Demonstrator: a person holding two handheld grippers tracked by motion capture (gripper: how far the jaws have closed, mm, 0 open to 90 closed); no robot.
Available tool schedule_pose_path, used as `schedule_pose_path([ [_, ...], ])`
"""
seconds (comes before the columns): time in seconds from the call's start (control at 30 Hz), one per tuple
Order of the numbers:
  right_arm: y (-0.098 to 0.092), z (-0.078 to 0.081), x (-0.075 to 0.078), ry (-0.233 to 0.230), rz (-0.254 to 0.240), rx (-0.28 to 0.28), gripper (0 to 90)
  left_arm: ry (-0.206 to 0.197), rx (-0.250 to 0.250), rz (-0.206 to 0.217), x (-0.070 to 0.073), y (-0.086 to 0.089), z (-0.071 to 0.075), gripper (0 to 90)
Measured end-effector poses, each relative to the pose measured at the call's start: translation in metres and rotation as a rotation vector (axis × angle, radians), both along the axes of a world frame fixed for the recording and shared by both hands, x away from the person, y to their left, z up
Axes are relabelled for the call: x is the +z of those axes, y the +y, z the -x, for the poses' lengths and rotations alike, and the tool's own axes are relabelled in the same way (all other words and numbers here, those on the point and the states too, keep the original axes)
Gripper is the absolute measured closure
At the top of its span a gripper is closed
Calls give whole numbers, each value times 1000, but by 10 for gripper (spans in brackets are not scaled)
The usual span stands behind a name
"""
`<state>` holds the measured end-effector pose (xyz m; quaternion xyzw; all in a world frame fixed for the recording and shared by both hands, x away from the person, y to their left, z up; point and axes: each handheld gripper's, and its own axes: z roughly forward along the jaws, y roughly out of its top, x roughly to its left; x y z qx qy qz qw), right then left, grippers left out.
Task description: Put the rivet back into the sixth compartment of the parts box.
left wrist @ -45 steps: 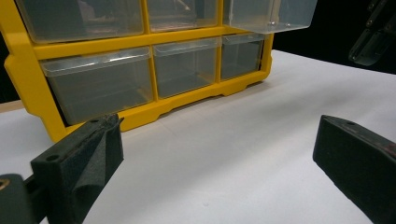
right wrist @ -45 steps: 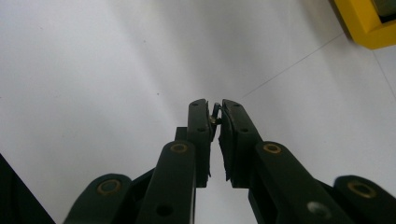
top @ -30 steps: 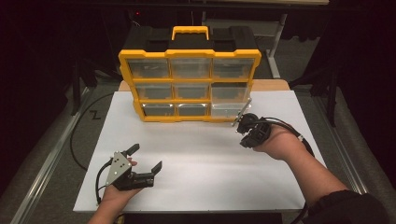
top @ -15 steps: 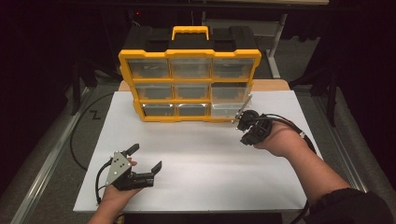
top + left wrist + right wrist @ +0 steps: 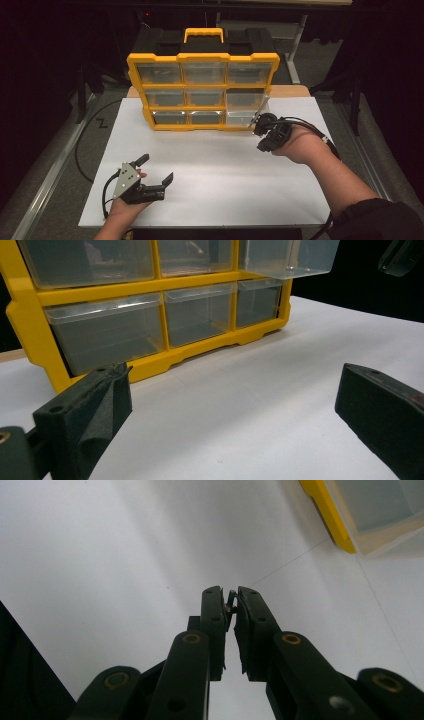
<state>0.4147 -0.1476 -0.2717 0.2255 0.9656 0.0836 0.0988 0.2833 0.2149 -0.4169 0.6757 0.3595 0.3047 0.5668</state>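
On a white table (image 5: 215,165), the right gripper (image 5: 261,131) pinches a tiny dark part (image 5: 231,601) near the organizer's open drawer (image 5: 246,111); it could slip; the left gripper (image 5: 155,168) gapes empty.

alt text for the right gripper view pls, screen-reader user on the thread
The right gripper points down at a white table, its two black jaws nearly closed on a small dark object too small to identify. At the upper right sits a corner of the yellow organizer with a clear drawer pulled out.
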Motion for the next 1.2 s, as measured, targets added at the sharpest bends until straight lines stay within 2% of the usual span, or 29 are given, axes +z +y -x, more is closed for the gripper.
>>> schedule_pose_path([
  [0.53,4,-3,15,-7,-1,5,848,-1,1,4,0,1,0,23],
  [1.2,11,-13,37,-39,-12,13,848,-11,7,9,1,2,1,3],
])
